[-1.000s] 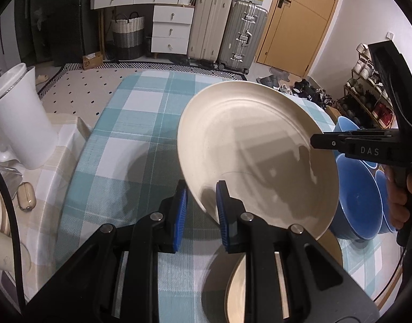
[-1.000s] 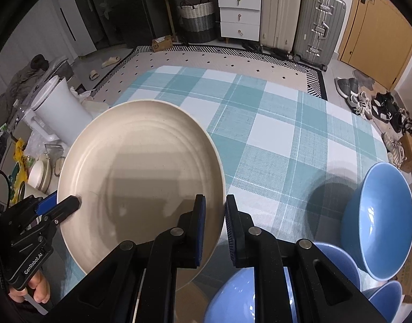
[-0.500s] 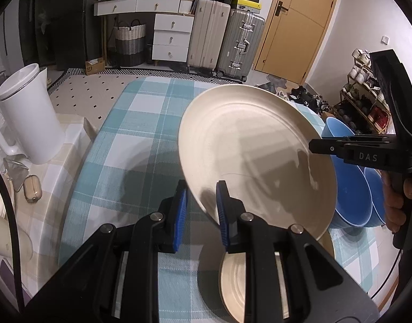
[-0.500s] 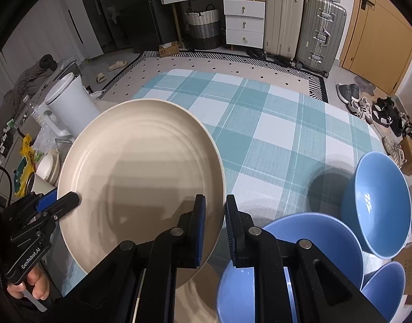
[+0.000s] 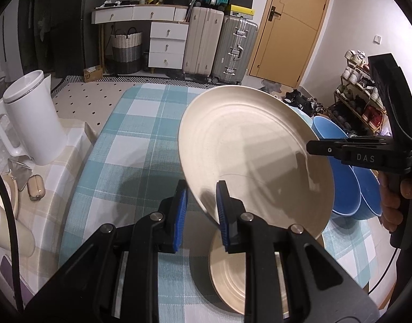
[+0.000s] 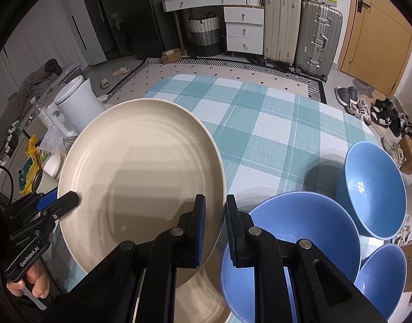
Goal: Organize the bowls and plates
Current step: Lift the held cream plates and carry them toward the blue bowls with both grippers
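A large cream plate (image 5: 254, 156) (image 6: 141, 177) hangs level above the checked table, held by both grippers on opposite rims. My left gripper (image 5: 202, 210) is shut on its near rim; it also shows in the right wrist view (image 6: 63, 202). My right gripper (image 6: 215, 223) is shut on the opposite rim; it also shows in the left wrist view (image 5: 313, 146). A smaller cream plate (image 5: 227, 277) lies on the table under the held one. Three blue bowls (image 6: 373, 185) (image 6: 300, 242) (image 6: 381, 271) stand at the right.
The table has a teal and white checked cloth (image 6: 259, 123). A white kettle (image 5: 31, 118) stands on a side table at the left with small items. Suitcases, drawers and a door stand beyond the table; a shoe rack (image 5: 362, 94) is at the right.
Both grippers have lifted the large plate higher off the table. More of the smaller plate under it and of the blue bowls has come into view.
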A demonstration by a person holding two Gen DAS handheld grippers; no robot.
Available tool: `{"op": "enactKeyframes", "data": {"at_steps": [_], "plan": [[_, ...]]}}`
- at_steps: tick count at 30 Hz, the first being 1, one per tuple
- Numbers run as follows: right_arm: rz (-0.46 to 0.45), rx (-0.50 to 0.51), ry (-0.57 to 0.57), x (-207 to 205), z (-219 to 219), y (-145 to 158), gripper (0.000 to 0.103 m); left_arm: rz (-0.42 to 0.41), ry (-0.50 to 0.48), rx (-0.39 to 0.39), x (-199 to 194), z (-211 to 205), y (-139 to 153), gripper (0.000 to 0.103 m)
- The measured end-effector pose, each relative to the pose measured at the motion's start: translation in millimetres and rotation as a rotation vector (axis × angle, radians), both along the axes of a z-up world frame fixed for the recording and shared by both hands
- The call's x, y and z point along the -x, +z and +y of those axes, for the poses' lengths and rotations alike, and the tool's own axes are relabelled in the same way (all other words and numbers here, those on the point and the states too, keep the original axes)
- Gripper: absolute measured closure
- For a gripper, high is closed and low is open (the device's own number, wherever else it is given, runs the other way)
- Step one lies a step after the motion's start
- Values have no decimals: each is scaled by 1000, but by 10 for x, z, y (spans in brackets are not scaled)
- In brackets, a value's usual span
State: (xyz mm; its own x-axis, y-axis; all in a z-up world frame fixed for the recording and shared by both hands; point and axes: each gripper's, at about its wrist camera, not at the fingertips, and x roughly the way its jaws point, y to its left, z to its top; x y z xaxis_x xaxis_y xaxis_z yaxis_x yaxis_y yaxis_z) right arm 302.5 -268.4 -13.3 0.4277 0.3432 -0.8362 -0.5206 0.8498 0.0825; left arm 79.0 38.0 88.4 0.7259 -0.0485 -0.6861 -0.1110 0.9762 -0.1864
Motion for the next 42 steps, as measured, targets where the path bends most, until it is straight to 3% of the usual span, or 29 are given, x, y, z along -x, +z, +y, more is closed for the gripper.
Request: {"op": "enactKeyframes", "data": {"at_steps": [19, 42], "plan": [[-30, -31, 0, 381, -171, 23, 88, -25, -27, -31, 434, -213, 103, 85], [4, -40, -29, 742, -331, -292, 88, 20, -67, -4, 652, -281, -216, 85]]}}
